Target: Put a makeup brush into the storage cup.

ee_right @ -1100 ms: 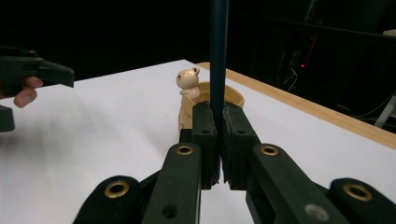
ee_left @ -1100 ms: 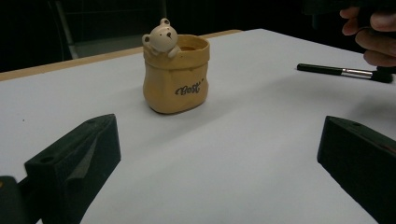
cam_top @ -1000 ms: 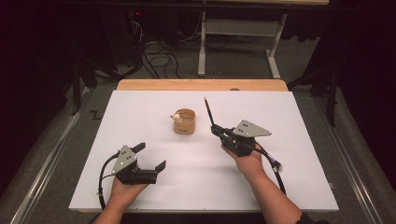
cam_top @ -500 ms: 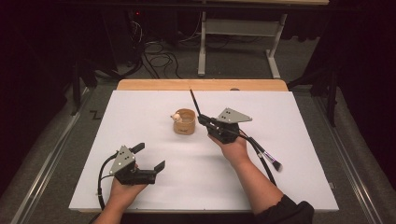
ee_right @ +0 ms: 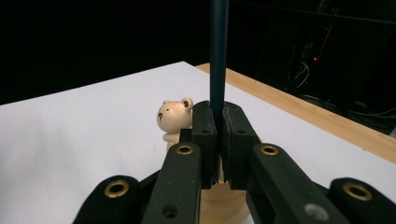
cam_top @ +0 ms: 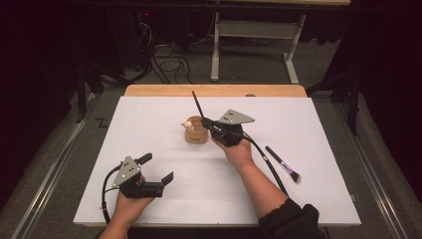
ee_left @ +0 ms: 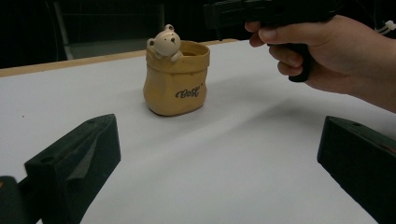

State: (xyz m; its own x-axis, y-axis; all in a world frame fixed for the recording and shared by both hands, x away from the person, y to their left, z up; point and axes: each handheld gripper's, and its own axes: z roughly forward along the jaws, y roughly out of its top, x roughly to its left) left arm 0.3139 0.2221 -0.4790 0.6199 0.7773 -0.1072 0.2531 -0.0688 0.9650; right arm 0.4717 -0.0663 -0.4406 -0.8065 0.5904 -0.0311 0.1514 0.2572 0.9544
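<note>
Right gripper (cam_top: 209, 123) clamped on dark brush handle (cam_top: 196, 103), directly above bear pot (cam_top: 195, 131), left gripper (cam_top: 158, 169) open, well apart

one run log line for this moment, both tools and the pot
right tool: shut on dark brush, above bear pot | left tool: open, holds nothing | second brush: lying on white table

Right tool (cam_top: 209, 123) clamped tight and raised; left tool (cam_top: 158, 168) gapes wide.
</note>
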